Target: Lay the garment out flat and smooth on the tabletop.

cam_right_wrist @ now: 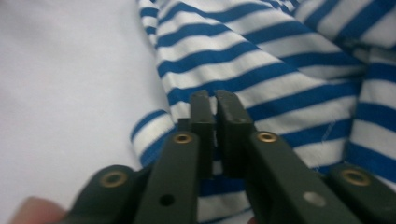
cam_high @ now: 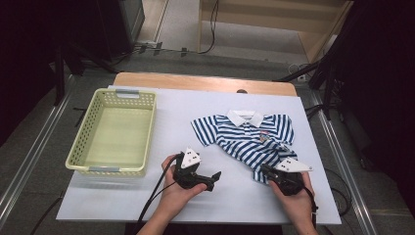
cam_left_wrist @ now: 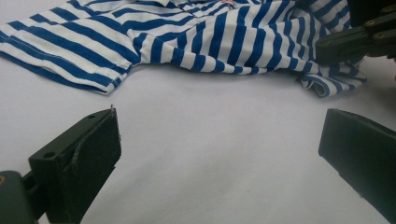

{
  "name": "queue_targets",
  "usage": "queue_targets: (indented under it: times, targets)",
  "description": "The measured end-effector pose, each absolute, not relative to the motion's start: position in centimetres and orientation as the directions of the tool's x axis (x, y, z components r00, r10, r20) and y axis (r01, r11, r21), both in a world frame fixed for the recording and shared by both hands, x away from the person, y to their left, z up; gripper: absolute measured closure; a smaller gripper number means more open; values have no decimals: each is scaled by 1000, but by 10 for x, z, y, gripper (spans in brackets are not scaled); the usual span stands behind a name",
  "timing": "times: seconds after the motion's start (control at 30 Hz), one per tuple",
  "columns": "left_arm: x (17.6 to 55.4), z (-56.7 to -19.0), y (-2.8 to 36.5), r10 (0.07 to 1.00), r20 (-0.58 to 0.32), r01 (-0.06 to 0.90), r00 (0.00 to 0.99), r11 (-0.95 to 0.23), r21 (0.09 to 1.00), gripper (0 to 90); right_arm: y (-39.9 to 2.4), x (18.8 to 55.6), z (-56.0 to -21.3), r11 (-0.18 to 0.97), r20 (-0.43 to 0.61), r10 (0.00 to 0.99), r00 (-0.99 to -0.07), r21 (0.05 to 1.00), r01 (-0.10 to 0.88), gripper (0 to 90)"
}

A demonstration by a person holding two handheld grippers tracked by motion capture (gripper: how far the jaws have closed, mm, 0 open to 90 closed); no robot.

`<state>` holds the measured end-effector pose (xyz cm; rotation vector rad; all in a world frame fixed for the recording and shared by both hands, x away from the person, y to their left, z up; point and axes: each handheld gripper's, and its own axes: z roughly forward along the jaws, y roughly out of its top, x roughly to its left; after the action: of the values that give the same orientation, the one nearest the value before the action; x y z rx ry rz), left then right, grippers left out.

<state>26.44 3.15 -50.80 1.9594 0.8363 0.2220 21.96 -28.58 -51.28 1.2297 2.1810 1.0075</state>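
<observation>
Striped polo shirt (cam_high: 249, 139) lying crumpled on the white surface (cam_high: 215, 196), right of the empty green basket (cam_high: 113, 132).

Soft, light, limp fabric; judged easy to bunch and to slip from a shallow pinch, so hem corners or shoulders are the sound holds. Right claw (cam_right_wrist: 215, 105) is closed at the near hem corner, fabric apparently pinched between the pads. Left claw (cam_left_wrist: 219, 144) stands wide open, empty, low over the surface, pointed at the shirt's lower edge; both forearms enter from below.

No words, brands or numbers can be read; the small red and blue chest badge on the striped shirt (cam_high: 249, 137) is too blurred.
</observation>
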Motion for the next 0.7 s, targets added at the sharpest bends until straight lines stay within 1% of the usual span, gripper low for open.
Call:
queue_targets:
  times: [0.2, 0.23, 0.33, 0.4, 0.47, 0.5, 0.6, 0.63, 0.67, 0.7]
  targets:
    - [264, -508, 30, 637, -172, 456, 751, -314, 833, 0, -269, 217, -492, 316, 27, 814, -580, 817, 482, 882]
    - [264, -508, 30, 637, -173, 457, 751, -313, 833, 0, -265, 215, -485, 318, 19, 806, -591, 829, 460, 882]
    - [263, -508, 30, 637, -173, 455, 752, -311, 834, 0, -261, 213, -476, 309, 8, 810, -586, 844, 438, 870]
    - [264, -508, 31, 635, -174, 455, 752, -311, 834, 0, -264, 215, -480, 300, 19, 821, -571, 836, 459, 775]
    - [264, -508, 31, 636, -176, 457, 751, -310, 834, 0, -269, 215, -488, 299, 13, 836, -549, 828, 474, 698]
    - [264, -508, 31, 638, -178, 459, 750, -308, 833, 0, -272, 215, -492, 304, 3, 843, -538, 823, 480, 643]
    - [264, -508, 31, 636, -175, 458, 751, -311, 833, 0, -279, 213, -507, 331, -14, 858, -513, 779, 532, 492]
    - [264, -508, 31, 636, -174, 457, 752, -311, 833, 0, -280, 213, -511, 345, -22, 862, -507, 757, 554, 467]
    - [264, -508, 31, 636, -173, 456, 752, -312, 833, 0, -282, 213, -515, 360, -46, 866, -497, 747, 558, 473]
    - [263, -508, 31, 636, -172, 456, 752, -314, 833, 0, -282, 212, -517, 363, -61, 873, -483, 743, 562, 514]
